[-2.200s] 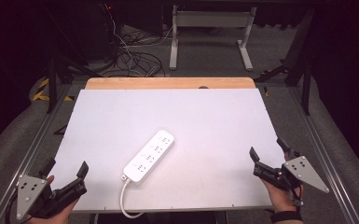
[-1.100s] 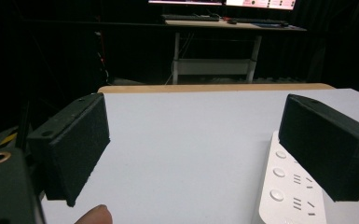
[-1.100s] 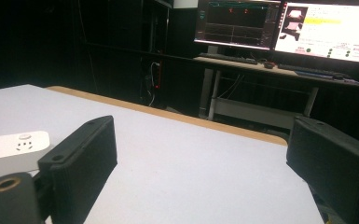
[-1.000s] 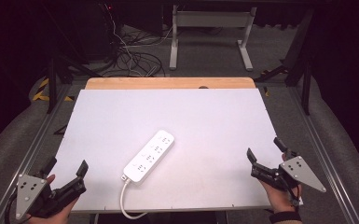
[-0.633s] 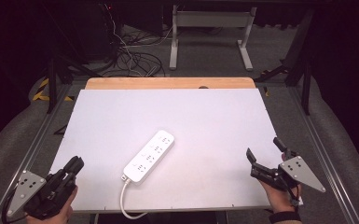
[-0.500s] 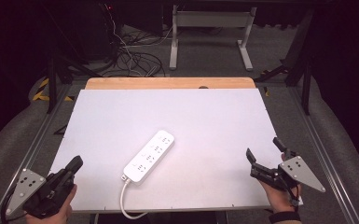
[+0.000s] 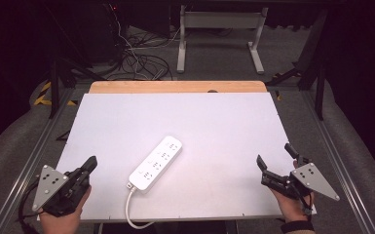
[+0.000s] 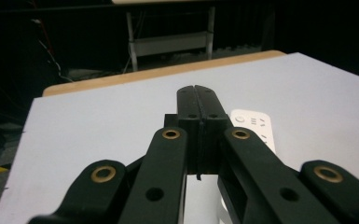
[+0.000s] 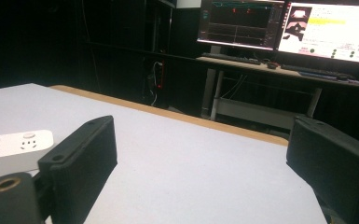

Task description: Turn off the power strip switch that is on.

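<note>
The left gripper [image 7: 88, 165] sits at 7 o'clock on the white surface [image 7: 214, 122], fingers pressed together, aimed at the power strip [image 7: 156, 163] lying near the centre. The right gripper [image 7: 276, 165] rests at 5 o'clock, fingers spread apart, well clear of the strip.

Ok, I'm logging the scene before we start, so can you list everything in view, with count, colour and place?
power strip: one, white, lying diagonally near the middle of the table, its cord running off the near edge.
table: one, white top with a wooden strip along the far edge.
monitors: two, lit, on a desk beyond the table.
cables: a dark tangle on the floor behind the table.
left gripper: black, near left corner, fingers shut on nothing.
right gripper: black, near right corner, fingers open.
</note>
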The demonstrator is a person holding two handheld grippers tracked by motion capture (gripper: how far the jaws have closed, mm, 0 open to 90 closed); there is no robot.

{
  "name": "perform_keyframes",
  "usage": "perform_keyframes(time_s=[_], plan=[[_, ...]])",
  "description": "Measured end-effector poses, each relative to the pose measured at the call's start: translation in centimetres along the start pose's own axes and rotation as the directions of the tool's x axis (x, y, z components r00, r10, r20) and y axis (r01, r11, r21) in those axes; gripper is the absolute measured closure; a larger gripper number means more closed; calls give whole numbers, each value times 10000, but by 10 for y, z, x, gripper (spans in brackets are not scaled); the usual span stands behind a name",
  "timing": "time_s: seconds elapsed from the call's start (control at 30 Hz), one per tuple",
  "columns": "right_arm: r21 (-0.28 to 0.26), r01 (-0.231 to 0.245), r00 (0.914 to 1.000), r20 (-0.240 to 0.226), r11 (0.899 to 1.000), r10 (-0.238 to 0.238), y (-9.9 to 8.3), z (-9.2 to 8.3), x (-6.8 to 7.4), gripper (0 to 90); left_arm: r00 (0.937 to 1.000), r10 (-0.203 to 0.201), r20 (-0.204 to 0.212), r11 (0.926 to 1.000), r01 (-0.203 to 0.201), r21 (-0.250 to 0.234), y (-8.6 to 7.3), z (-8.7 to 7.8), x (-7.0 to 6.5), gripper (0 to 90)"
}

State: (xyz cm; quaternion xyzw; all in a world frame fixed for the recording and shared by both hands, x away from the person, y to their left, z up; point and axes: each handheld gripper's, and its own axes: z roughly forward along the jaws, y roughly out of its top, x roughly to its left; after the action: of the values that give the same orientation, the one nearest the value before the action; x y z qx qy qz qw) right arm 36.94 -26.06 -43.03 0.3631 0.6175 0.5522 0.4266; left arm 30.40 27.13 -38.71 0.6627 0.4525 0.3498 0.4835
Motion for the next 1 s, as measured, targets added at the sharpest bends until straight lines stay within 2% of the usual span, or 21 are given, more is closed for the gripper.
perform_keyframes(time_s=[0.07,0.17,0.2,0.23,0.27,0.33,0.37,0.43,0.47,0.53,0.67,0.77,0.8,0.83,0.87,0.93,1.0], plan=[[-8,-13,10000,-17,10000,13,0,0,0,89,9995,279,143,9990,-284,349,2,10,-4,898],[-10,-38,10000,-15,10000,38,0,0,0,89,9984,459,319,9949,-486,888,3,26,-10,898],[-6,-15,10000,0,10000,15,0,0,0,89,9969,527,578,9902,-596,1263,3,33,-12,898],[1,-5,10000,-2,10000,5,0,0,0,90,9948,800,635,9828,-894,1614,2,41,-16,898],[3,-2,10000,-16,10000,2,0,0,0,90,9916,954,871,9738,-1111,1986,1,49,-19,898],[31,5,10000,-40,10000,-5,0,-1,1,91,9848,1189,1263,9442,-1515,2924,-3,65,-25,897],[45,29,10000,-46,10000,-29,0,-1,1,91,9834,1178,1383,9325,-1574,3249,-5,71,-27,897],[75,62,10000,-39,10000,-61,-1,-1,2,92,9767,1453,1581,8956,-1978,3985,-11,86,-33,897],[87,102,9999,-61,9999,-102,-1,-1,2,92,9748,1501,1649,8803,-2077,4266,-15,93,-37,897],[119,89,9999,-143,9999,-87,-2,-2,4,92,9727,1588,1694,8623,-2202,4560,-20,102,-43,897],[189,188,9997,-163,9996,-185,-3,-4,5,94,9733,1424,1798,8459,-2140,4885,-26,116,-47,897],[195,177,9997,-184,9997,-173,-3,-6,5,94,9713,1348,1959,8396,-2169,4980,-30,121,-48,897],[201,170,9997,-157,9997,-167,-3,-6,5,94,9704,1443,1935,8367,-2240,4997,-31,122,-49,897],[198,167,9997,-158,9997,-164,-3,-7,5,94,9703,1468,1921,8396,-2249,4945,-32,123,-50,896],[186,171,9998,-124,9997,-168,-3,-7,4,94,9713,1472,1867,8388,-2226,4969,-31,123,-49,897],[193,147,9998,-120,9997,-144,-3,-8,4,94,9688,1485,1987,8326,-2309,5035,-32,124,-48,897],[202,161,9998,-124,9997,-159,-3,-8,4,94,9683,1513,1988,8354,-2328,4980,-34,125,-49,898]])
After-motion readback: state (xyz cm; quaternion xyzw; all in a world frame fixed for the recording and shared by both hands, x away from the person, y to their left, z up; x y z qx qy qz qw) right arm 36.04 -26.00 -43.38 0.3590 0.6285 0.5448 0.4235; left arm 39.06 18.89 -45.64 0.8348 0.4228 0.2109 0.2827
